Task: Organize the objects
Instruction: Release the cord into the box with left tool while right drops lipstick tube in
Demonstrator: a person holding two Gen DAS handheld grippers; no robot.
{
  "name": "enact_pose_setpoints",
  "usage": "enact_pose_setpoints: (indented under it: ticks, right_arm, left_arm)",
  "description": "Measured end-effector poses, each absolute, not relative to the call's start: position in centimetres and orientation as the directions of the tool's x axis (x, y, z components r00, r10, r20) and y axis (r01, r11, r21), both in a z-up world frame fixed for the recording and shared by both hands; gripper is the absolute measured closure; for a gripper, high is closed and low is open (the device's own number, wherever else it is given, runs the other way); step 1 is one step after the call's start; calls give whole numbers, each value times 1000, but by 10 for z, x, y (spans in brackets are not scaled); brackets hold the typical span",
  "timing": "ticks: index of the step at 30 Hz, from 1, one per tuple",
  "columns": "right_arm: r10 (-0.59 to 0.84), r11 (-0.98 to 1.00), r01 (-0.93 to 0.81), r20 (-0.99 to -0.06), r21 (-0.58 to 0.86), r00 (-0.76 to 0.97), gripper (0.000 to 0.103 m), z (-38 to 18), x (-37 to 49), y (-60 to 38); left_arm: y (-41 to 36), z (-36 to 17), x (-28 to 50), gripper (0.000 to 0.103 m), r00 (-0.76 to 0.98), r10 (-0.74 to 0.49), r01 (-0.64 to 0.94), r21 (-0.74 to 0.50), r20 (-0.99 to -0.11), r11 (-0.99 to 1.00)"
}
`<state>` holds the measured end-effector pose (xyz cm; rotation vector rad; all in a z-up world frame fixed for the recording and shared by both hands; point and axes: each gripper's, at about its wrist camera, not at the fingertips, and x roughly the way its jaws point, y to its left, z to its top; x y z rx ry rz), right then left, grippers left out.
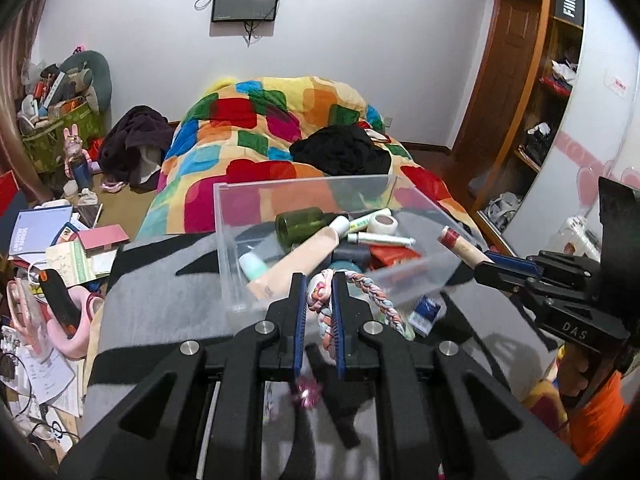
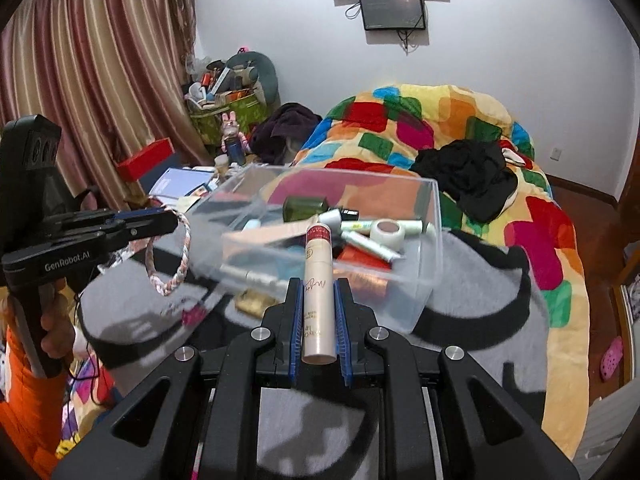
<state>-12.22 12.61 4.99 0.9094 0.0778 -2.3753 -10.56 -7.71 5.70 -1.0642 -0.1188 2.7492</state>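
Clamped between the blue pads of the left hand-held gripper is a braided pink, white and blue band, held just in front of a clear plastic box that rests on a grey blanket on the bed. Inside the box a green bottle, a peach tube, white tubes and a roll of tape are seen. "DAS" is printed on the other gripper's body, and "FIIO" on a black box on the shelf. From the right wrist, the right hand-held gripper is closed on a cream tube with a dark red cap, whose capped end is over the box's near rim. "GenRobot.AI" is read on the left gripper, from which the band hangs as a loop.
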Motion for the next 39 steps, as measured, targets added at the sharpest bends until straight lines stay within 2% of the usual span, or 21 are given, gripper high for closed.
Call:
enact_pose_setpoints:
  ticks: [9, 15, 25, 30, 33, 35, 39]
  right_arm:
    - [-471, -846, 515, -645, 138, -602, 89, 50, -168, 105]
    - [-467, -846, 505, -695, 171, -546, 89, 34, -200, 90]
    - [-472, -824, 541, -727, 165, -498, 87, 23, -197, 83]
    - [-478, -820, 555, -698, 139, -533, 72, 36, -181, 90]
    - [-486, -815, 565, -678, 126, -551, 68, 44, -168, 96]
    - [-486, -813, 571, -673, 114, -558, 64, 47, -161, 100]
    - [-477, -811, 580, -666, 80, -574, 54, 48, -145, 109]
  left_arm:
    - [-87, 64, -145, 92, -741, 147, -62, -151, -655, -987]
    - [-96, 46, -174, 92, -707, 101, 9, -152, -700, -988]
    - [-86, 24, -181, 89, -655, 125, -21, -147, -745, -989]
    - [-82, 36, -168, 73, -682, 120, -32, -134, -721, -990]
    - [-77, 46, -155, 63, -707, 106, -43, -107, -699, -993]
    - [-74, 51, -144, 52, -718, 108, -59, -94, -687, -994]
    - [-69, 53, -124, 43, -727, 97, -78, -59, -680, -995]
